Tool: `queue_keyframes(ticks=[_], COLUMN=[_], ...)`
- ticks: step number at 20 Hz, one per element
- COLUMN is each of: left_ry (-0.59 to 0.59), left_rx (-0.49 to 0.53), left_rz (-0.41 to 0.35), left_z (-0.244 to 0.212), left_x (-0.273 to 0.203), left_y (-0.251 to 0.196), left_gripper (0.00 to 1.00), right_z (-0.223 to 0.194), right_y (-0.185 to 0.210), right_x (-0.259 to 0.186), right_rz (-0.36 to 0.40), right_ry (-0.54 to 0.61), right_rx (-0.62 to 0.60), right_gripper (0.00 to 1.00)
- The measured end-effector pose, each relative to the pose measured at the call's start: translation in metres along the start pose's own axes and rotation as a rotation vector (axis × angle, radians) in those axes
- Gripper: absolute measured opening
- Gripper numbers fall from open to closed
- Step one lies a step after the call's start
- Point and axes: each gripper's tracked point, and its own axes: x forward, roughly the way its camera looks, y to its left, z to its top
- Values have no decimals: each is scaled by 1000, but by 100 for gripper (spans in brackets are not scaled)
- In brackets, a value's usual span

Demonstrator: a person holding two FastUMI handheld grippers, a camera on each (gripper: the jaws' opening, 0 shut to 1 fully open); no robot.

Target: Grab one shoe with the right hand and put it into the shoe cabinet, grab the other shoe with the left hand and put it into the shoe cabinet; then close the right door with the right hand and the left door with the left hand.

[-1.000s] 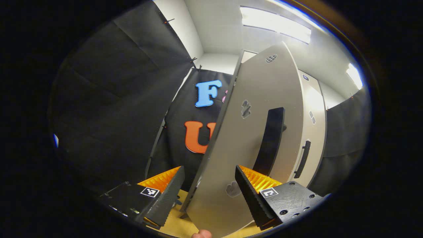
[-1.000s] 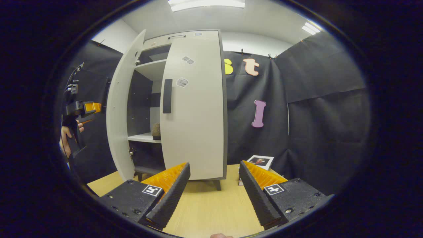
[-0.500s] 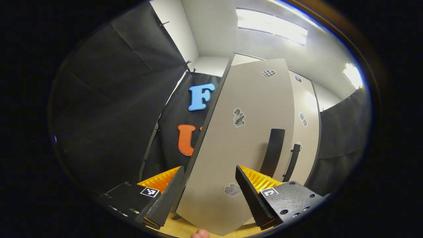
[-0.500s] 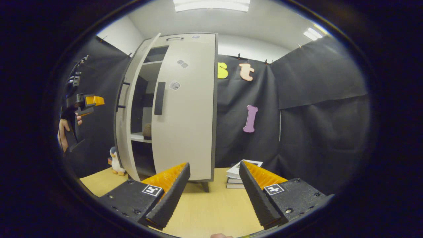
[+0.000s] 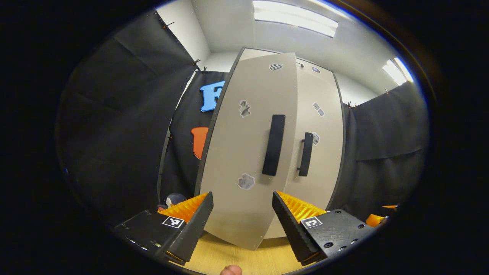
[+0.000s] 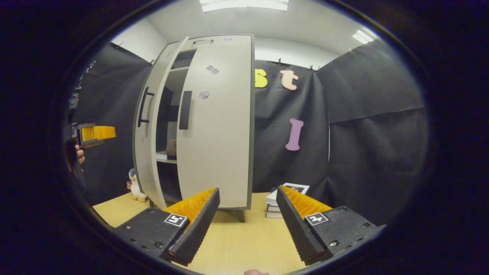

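The shoe cabinet [image 6: 214,126] stands on the desk [image 6: 244,236], right door [image 6: 217,122] shut, left door [image 6: 147,126] ajar at ten o'clock in the right gripper view. Left tongs [image 5: 242,217] and right tongs [image 6: 246,215] both gape, empty. Press the left door's face [image 5: 244,152] squarely, away from the handle [image 5: 273,145], until flush.

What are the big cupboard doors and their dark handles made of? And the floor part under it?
The left door looks like smooth matte painted board, pale grey with a dark edge. Its handle looks like matte black plastic or metal; hard to tell which. The table looks like light wood or laminate, with faint grain.
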Motion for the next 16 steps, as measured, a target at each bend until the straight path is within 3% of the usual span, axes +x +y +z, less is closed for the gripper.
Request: queue_keyframes(ticks=[2, 6, 7, 8, 9, 11, 16], left_ry=[31, 39, 45, 56, 68, 84, 143], left_rx=[-9, 66, 67, 58, 51, 67, 63], left_rz=[-1, 24, 21, 8, -4, -10, -25], left_z=[-22, -47, -54, -60, -67, -77, -95], left_x=[-12, -23, -24, -26, -28, -32, -38], left_y=[-13, -21, -25, -32, -37, -40, -52], left_gripper=[95, 95, 99, 94, 99, 95, 95], right_z=[-4, -10, -11, -13, -15, -10, -22], right_y=[3, 4, 4, 3, 0, -8, -4], right_x=[0, -1, -1, -2, -4, -6, -3], right_rz=[8, 14, 16, 10, -8, -49, -39], right_ry=[11, 38, 44, 52, 54, 35, 70], right_rx=[13, 9, 9, 11, -1, -22, 53], right_gripper=[97, 97, 98, 97, 97, 97, 98])
